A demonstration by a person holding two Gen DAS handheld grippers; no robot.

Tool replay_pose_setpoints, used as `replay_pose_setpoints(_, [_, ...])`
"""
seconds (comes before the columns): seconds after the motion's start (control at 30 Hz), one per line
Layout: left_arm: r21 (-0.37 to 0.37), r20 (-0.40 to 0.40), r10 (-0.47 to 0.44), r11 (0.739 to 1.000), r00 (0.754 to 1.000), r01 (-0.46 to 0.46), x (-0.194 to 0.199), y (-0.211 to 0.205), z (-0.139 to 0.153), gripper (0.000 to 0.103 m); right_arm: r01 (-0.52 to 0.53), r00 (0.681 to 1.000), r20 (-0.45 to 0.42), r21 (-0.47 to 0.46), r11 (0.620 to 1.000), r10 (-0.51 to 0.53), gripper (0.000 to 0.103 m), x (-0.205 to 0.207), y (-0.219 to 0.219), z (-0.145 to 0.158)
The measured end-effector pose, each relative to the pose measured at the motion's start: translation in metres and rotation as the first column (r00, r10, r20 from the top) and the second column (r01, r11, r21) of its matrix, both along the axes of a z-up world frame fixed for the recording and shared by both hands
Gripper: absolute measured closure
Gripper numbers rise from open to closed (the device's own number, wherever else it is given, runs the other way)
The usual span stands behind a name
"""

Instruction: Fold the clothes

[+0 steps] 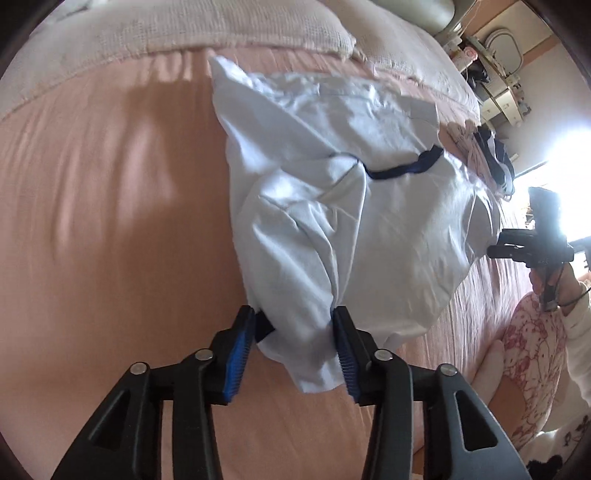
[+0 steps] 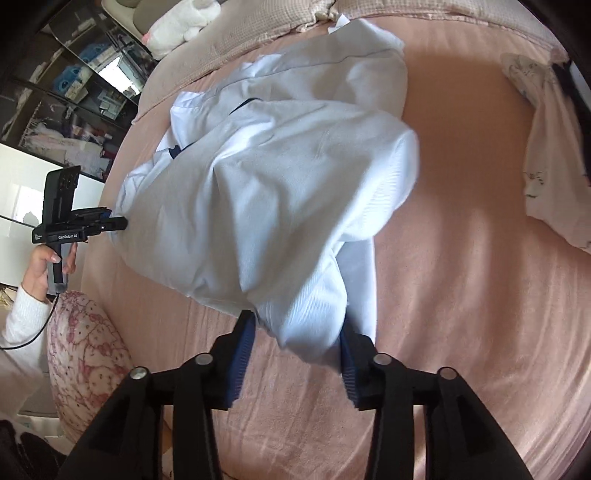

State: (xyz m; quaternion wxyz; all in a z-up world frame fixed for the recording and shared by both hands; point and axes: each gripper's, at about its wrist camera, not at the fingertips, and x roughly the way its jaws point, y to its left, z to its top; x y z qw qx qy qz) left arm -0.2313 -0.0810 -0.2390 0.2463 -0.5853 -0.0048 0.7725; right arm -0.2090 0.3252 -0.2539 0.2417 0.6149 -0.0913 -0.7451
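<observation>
A pale blue shirt [image 1: 332,184] [image 2: 277,177] with navy trim [image 1: 402,170] lies crumpled on a pink bed [image 1: 110,221] [image 2: 461,258]. My left gripper [image 1: 293,325] is shut on a thick bunch of its near edge, which fills the gap between the blue pads [image 1: 236,354]. My right gripper [image 2: 295,332] is shut on another bunch of the shirt, and the fabric rises in pleats toward it. Each gripper also shows in the other's view at the shirt's edge: the right gripper [image 1: 495,251] and the left gripper [image 2: 114,223], held by a hand [image 2: 40,269].
A pale woven blanket [image 1: 147,29] covers the head of the bed. More clothes [image 1: 491,158] [image 2: 546,147] lie at the bed's side. The person's patterned knee [image 1: 532,369] [image 2: 85,343] presses against the bed edge. A white plush toy [image 2: 181,22] and shelves [image 2: 74,85] stand beyond.
</observation>
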Motion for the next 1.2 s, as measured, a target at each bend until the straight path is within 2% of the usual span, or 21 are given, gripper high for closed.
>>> replay_pose_setpoints(0.03, [-0.028,-0.074,0.001,1.000,0.997,-0.004,0.005,-0.002,0.013,0.055,0.029,0.998,-0.049,0.033,0.999,-0.027,0.035,0.003,0.007,0.012])
replay_pose_setpoints(0.1, [-0.162,-0.288,-0.068,0.987,0.955,0.021,0.021,0.012,0.039,0.054,0.073,0.973,-0.227,0.190,0.979,-0.029,0.029,0.012,0.009,0.041])
replay_pose_setpoints(0.13, [-0.204,-0.371,-0.115,0.978,0.921,0.040,0.028,0.021,0.048,0.054,0.088,0.942,-0.335,0.275,0.958,0.010,0.028,0.016,0.002,0.055])
replay_pose_setpoints(0.17, [-0.193,-0.419,-0.168,0.977,0.892,0.093,0.034,0.037,0.051,0.053,0.087,0.893,-0.443,0.335,0.938,0.076,0.028,0.021,-0.012,0.066])
replay_pose_setpoints(0.2, [-0.180,-0.442,-0.214,0.973,0.871,0.147,0.037,0.055,0.051,0.052,0.056,0.836,-0.527,0.358,0.932,0.152,0.028,0.024,-0.031,0.073])
replay_pose_setpoints(0.23, [-0.155,-0.415,-0.249,0.967,0.875,0.202,0.032,0.077,0.043,0.050,-0.013,0.803,-0.549,0.371,0.928,0.231,0.025,0.020,-0.056,0.072])
replay_pose_setpoints(0.33, [-0.163,-0.349,-0.310,0.949,0.884,0.269,0.019,0.109,0.010,0.050,-0.181,0.761,-0.504,0.441,0.879,0.409,0.025,-0.003,-0.121,0.043])
replay_pose_setpoints(0.43, [-0.194,-0.284,-0.355,0.931,0.891,0.309,0.008,0.131,-0.026,0.048,-0.217,0.774,-0.424,0.520,0.826,0.470,0.025,-0.029,-0.135,-0.001])
replay_pose_setpoints(0.47, [-0.204,-0.262,-0.369,0.924,0.892,0.322,0.004,0.138,-0.038,0.046,-0.233,0.788,-0.399,0.512,0.827,0.469,0.025,-0.034,-0.128,-0.011])
replay_pose_setpoints(0.57, [-0.206,-0.193,-0.335,0.933,0.922,0.296,-0.007,0.109,-0.042,0.039,-0.208,0.872,-0.353,0.360,0.910,0.339,0.017,-0.042,-0.076,-0.015])
replay_pose_setpoints(0.6, [-0.177,-0.171,-0.312,0.943,0.934,0.283,-0.009,0.096,-0.037,0.039,-0.191,0.889,-0.337,0.338,0.922,0.308,0.011,-0.042,-0.060,-0.015])
replay_pose_setpoints(0.67, [-0.139,-0.191,-0.271,0.959,0.944,0.247,-0.010,0.086,-0.022,0.040,-0.155,0.912,-0.322,0.300,0.941,0.253,0.010,-0.039,-0.040,-0.006])
replay_pose_setpoints(0.73, [-0.099,-0.249,-0.234,0.971,0.940,0.216,-0.008,0.087,-0.003,0.040,-0.093,0.910,-0.374,0.243,0.966,0.182,0.010,-0.036,-0.035,0.010])
replay_pose_setpoints(0.8, [-0.012,-0.322,-0.222,0.973,0.921,0.230,-0.010,0.103,0.009,0.040,-0.051,0.874,-0.466,0.187,0.981,0.134,0.009,-0.033,-0.045,0.030])
replay_pose_setpoints(0.83, [-0.006,-0.326,-0.231,0.970,0.917,0.243,-0.014,0.114,0.008,0.039,-0.051,0.855,-0.499,0.191,0.980,0.142,0.009,-0.033,-0.055,0.035])
replay_pose_setpoints(0.9, [-0.070,-0.298,-0.262,0.965,0.918,0.253,-0.027,0.139,-0.009,0.039,-0.065,0.832,-0.515,0.278,0.958,0.206,0.009,-0.041,-0.081,0.034])
replay_pose_setpoints(0.97, [-0.126,-0.259,-0.264,0.963,0.929,0.239,-0.043,0.149,-0.032,0.037,-0.041,0.846,-0.470,0.414,0.909,0.252,0.009,-0.058,-0.096,0.011])
replay_pose_setpoints(1.0, [-0.154,-0.240,-0.264,0.960,0.934,0.232,-0.051,0.154,-0.043,0.035,-0.027,0.871,-0.432,0.436,0.900,0.235,0.009,-0.067,-0.094,-0.006])
replay_pose_setpoints(1.07, [-0.153,-0.238,-0.218,0.971,0.946,0.185,-0.062,0.148,-0.037,0.035,0.005,0.924,-0.360,0.345,0.939,0.128,0.009,-0.076,-0.071,-0.019])
replay_pose_setpoints(1.1, [-0.137,-0.247,-0.183,0.979,0.952,0.152,-0.066,0.141,-0.026,0.036,0.037,0.933,-0.353,0.287,0.957,0.070,0.009,-0.076,-0.061,-0.013])
replay_pose_setpoints(1.2, [-0.101,-0.292,-0.099,0.992,0.951,0.072,-0.058,0.109,0.004,0.036,0.116,0.896,-0.445,0.211,0.970,-0.011,0.009,-0.058,-0.037,0.025])
